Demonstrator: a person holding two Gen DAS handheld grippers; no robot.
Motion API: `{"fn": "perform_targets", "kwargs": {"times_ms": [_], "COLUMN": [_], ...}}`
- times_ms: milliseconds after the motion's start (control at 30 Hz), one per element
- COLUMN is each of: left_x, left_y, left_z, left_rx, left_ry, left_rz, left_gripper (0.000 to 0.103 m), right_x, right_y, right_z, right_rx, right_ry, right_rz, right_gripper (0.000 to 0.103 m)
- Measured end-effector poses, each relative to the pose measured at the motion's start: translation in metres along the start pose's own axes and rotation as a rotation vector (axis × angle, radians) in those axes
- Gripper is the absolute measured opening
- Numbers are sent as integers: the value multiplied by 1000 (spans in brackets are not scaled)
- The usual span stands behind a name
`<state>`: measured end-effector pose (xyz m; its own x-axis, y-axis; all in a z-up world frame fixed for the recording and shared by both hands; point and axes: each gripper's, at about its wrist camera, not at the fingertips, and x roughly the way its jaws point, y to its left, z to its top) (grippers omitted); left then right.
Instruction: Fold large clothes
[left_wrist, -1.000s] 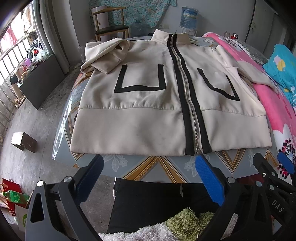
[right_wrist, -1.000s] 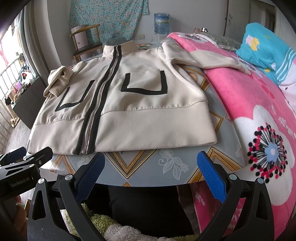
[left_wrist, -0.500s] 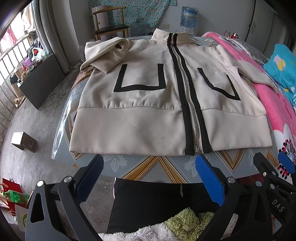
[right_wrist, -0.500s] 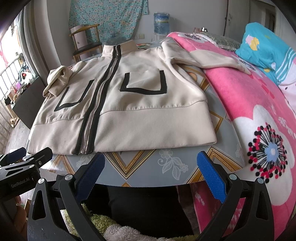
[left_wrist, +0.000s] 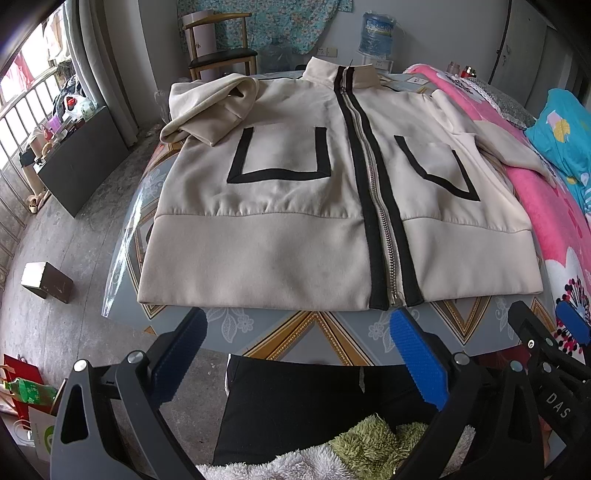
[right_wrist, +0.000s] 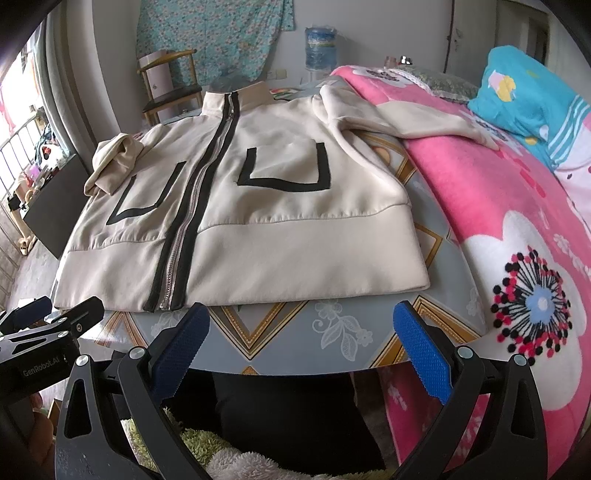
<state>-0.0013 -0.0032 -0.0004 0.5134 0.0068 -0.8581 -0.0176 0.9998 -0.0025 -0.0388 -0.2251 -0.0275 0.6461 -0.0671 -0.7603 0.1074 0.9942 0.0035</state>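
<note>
Nothing has moved since the earlier frames: both grippers hold the same pose. Spread zip-up across the counter lies the jacket, hem toward the jaws, collar at 12 o'clock, well apart from both grippers. Only the right view shows its sleeve draped at 1 o'clock onto the pink bed; only the left view shows the floor box at 9 o'clock. Left gripper and right gripper hang off the near edge at 6 o'clock, jaws released, grasping nothing.
</note>
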Motion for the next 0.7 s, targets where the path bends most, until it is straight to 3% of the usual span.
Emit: {"fn": "perform_targets", "kwargs": {"times_ms": [700], "left_x": [2], "left_y": [-3], "left_z": [-2], "left_rx": [3], "left_ry": [-1], "left_rz": [0], "left_gripper": [97], "right_x": [-4], "right_y": [-4], "right_z": [6], "right_rx": [-1], "right_ry": [-4], "right_rz": [-3], "right_gripper": [97]}}
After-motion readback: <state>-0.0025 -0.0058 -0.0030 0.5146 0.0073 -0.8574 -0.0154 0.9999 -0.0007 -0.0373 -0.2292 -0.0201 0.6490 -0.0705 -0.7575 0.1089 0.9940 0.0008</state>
